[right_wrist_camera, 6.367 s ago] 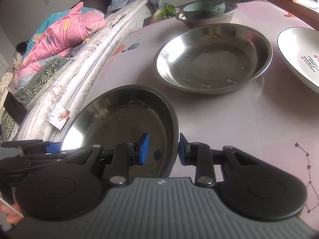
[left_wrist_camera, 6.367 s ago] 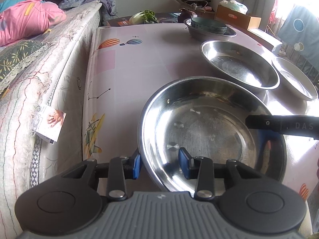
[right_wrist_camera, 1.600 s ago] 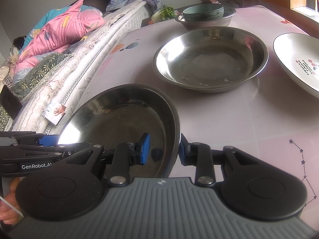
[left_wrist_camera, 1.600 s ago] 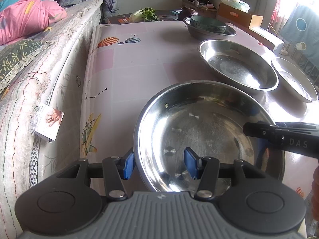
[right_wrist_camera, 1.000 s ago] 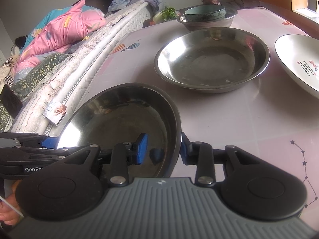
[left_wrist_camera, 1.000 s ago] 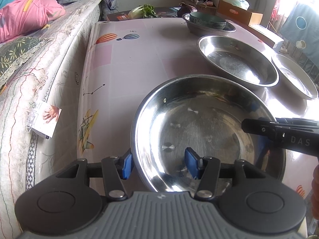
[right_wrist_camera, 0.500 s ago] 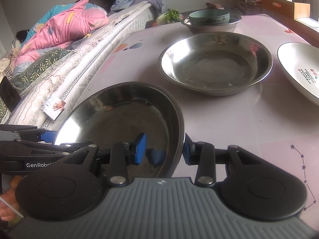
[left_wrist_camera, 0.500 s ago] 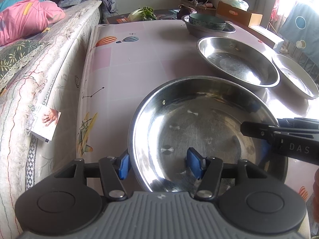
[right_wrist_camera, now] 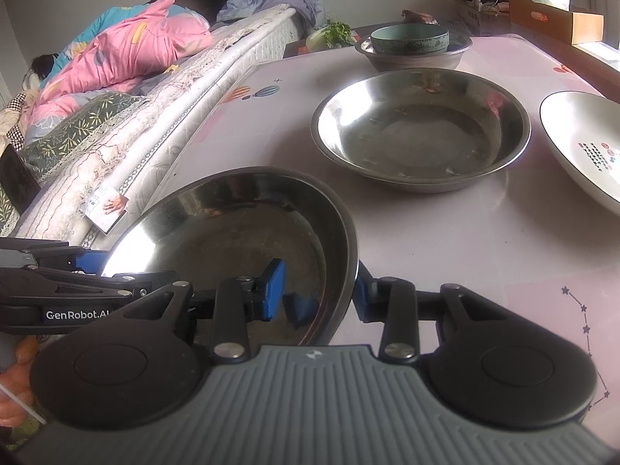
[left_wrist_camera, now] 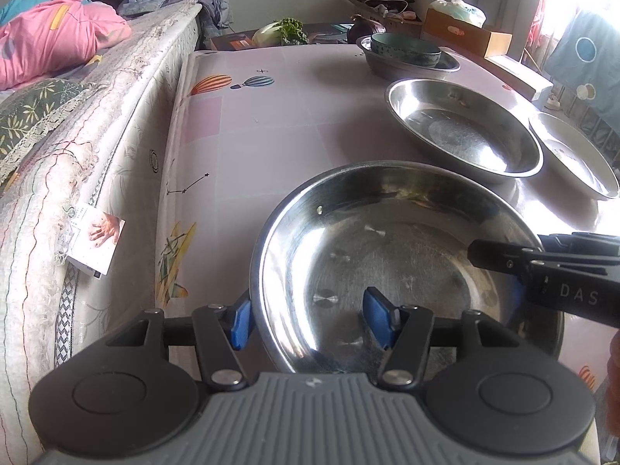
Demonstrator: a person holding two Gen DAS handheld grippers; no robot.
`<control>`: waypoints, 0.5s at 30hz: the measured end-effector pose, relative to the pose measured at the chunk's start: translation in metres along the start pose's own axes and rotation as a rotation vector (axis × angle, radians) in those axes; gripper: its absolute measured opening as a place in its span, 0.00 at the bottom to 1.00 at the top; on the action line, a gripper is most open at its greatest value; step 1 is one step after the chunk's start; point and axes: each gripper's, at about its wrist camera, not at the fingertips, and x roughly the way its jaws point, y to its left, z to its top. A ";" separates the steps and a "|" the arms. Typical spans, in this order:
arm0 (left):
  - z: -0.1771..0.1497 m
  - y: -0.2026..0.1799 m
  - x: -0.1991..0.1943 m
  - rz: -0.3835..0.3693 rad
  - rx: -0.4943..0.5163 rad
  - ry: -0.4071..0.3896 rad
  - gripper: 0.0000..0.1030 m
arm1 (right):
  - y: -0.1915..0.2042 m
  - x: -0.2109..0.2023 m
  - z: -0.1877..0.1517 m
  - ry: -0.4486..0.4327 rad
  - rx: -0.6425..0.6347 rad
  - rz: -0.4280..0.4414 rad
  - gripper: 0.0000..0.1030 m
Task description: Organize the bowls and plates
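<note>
A wide steel plate (left_wrist_camera: 387,252) (right_wrist_camera: 232,232) lies at the near end of the pink table (left_wrist_camera: 252,135). My left gripper (left_wrist_camera: 309,321) straddles the plate's near rim. One blue pad is just outside the rim and the other is well inside, clear of the wall, so it is open. My right gripper (right_wrist_camera: 317,294) is shut on the plate's right rim, with one pad against the outside and one on the inner wall. One of its fingers (left_wrist_camera: 503,257) reaches in from the right. The left gripper's fingers (right_wrist_camera: 97,286) show at the plate's far side.
Further back are a second steel plate (left_wrist_camera: 461,131) (right_wrist_camera: 420,131) and a white plate (left_wrist_camera: 573,155) (right_wrist_camera: 581,147). Behind them a teal bowl (left_wrist_camera: 405,48) (right_wrist_camera: 409,38) sits inside a steel bowl (left_wrist_camera: 387,68). A mattress (left_wrist_camera: 97,135) runs along the table's left edge. A cardboard box (left_wrist_camera: 465,31) stands at the back.
The left gripper's pads stand a little wider apart than a second ago. The plate and both grippers have hardly shifted.
</note>
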 end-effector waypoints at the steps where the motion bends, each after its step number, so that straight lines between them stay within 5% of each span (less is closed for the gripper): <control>1: 0.000 0.000 0.000 0.000 0.001 -0.001 0.57 | 0.000 0.000 0.000 -0.002 -0.001 0.000 0.34; 15: 0.001 -0.001 -0.007 0.000 0.005 -0.017 0.57 | -0.001 -0.006 0.002 -0.015 0.001 0.004 0.34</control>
